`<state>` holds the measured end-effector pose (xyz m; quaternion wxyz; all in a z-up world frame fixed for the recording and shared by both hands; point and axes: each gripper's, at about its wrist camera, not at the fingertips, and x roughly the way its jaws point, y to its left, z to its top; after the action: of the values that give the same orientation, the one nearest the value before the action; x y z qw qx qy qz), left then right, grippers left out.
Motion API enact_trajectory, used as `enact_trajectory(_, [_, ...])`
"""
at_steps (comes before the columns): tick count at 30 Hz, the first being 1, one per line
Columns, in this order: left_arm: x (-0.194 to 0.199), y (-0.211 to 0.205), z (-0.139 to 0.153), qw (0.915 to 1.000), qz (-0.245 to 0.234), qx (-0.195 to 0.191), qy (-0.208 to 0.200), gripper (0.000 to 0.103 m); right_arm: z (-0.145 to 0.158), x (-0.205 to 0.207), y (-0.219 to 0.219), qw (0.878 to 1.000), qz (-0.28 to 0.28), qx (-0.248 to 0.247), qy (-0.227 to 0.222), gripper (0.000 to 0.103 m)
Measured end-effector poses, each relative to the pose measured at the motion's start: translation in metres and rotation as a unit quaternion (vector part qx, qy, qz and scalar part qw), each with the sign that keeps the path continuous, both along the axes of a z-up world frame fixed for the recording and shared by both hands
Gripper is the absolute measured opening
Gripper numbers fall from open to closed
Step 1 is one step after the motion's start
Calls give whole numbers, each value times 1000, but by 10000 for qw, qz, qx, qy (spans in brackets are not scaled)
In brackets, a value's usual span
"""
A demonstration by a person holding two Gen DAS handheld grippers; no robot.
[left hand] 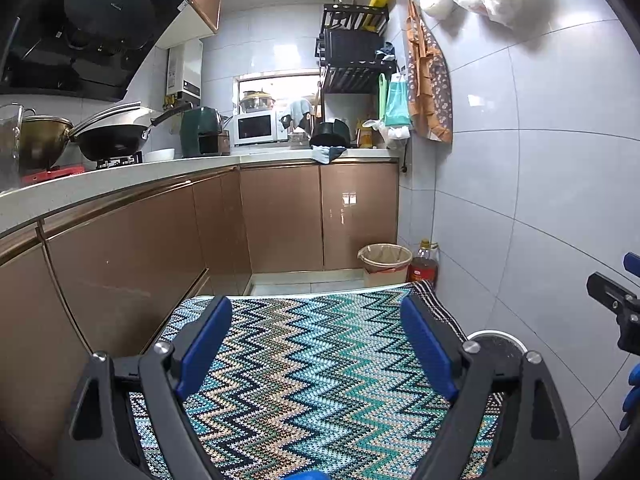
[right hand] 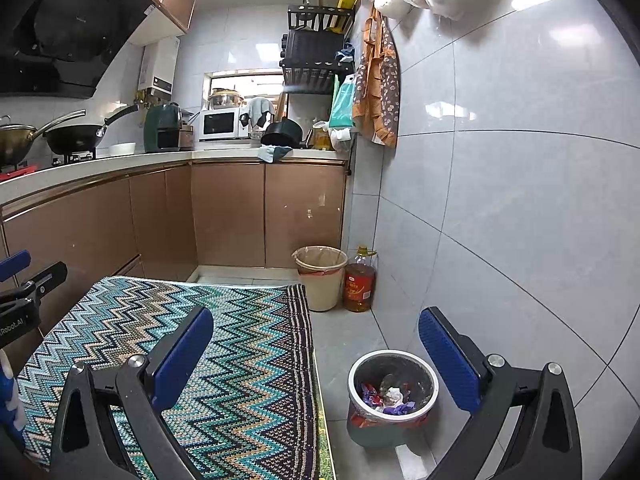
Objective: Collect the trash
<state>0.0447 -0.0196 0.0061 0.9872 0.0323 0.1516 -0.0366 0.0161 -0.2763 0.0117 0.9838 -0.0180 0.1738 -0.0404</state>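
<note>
Both grippers hang over a table spread with a zigzag cloth [right hand: 224,360] in a narrow kitchen, each tilted a little downward. The left gripper [left hand: 316,344] has its blue pads spread wide with only cloth showing between them; it holds nothing. The right gripper [right hand: 316,356] is spread just as wide and is empty too, its left pad over the cloth's edge and its right pad out over the floor. No loose trash lies on the part of the cloth that shows, so the collecting looks done, or nearly so. The trash sits in the small bin [right hand: 392,392] on the floor just beside the table's right edge: crumpled purple and red wrappers and a white wad rest at its bottom. It probably stands there so that anything lifted off the table needs only a short swing sideways to drop in. From the left wrist view only its rim peeks out behind the right finger. A second, taller bin [right hand: 322,276] with a liner stands well apart against the cabinets, with an oil bottle [right hand: 360,280] just beside it; whether it holds anything cannot be told. The wide, empty jaws suit either a fresh pickup or a finished release.
</note>
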Motion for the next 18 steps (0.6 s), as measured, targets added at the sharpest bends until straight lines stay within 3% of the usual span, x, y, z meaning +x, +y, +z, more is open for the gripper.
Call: enact_trajectory(18, [-1, -3, 2, 10000, 19, -18, -6, 86, 0, 0, 0, 10000, -13, 37, -14, 103])
